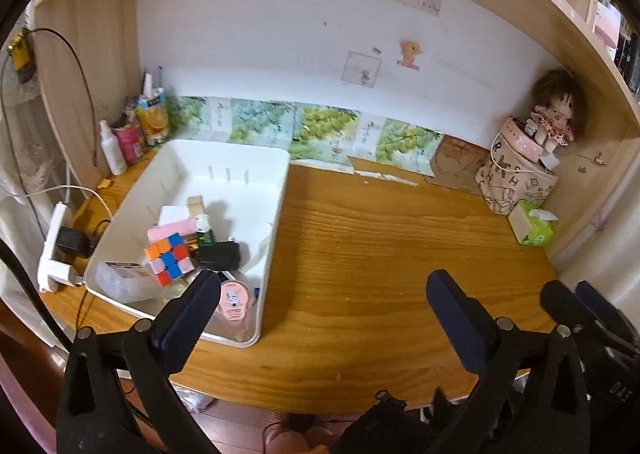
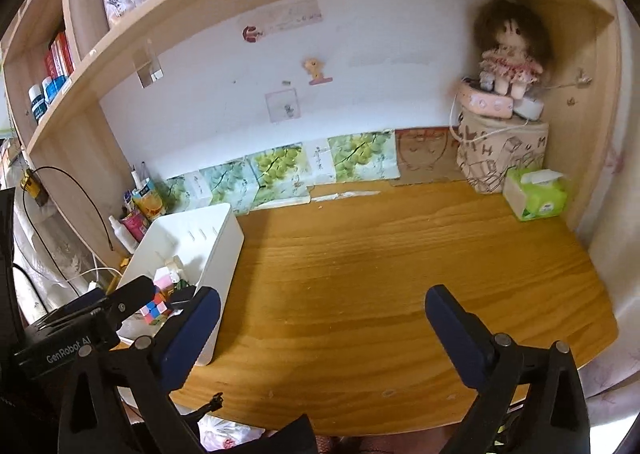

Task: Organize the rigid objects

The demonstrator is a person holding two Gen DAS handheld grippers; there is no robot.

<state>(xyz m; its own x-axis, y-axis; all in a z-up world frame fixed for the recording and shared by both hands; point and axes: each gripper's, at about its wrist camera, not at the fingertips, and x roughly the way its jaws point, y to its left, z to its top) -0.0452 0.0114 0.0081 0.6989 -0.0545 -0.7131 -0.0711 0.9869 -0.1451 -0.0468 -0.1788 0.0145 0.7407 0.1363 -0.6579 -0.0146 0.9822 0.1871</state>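
The wooden desk (image 1: 380,238) carries a white bin (image 1: 224,170) at its left edge, running from the back wall toward the front edge. The bin holds the sorted things in its near half: a Rubik's cube (image 1: 169,260), a black block (image 1: 219,256) just right of the cube, a pink bar (image 1: 170,232) behind it, a clear box (image 1: 120,280) in the near left corner and a pink round lid (image 1: 233,300) toward the near right corner. The left gripper (image 1: 320,294) hangs over the desk's front edge, spread wide with nothing between its fingers; its left finger overlaps the bin's near end, apart from the contents. The right gripper (image 2: 322,308) is likewise spread and empty above the bare middle of the desk, the bin (image 2: 224,238) off to its left.

Small pieces deeper in the bin are heaped and hard to tell apart. In the right wrist view the left gripper's body covers part of the cube (image 2: 154,308).

Both grippers point forward and downward at the desk, side by side. At the back right corner sit a patterned bag (image 1: 516,186) with a doll (image 1: 554,114) on top and a green tissue pack (image 1: 534,228).
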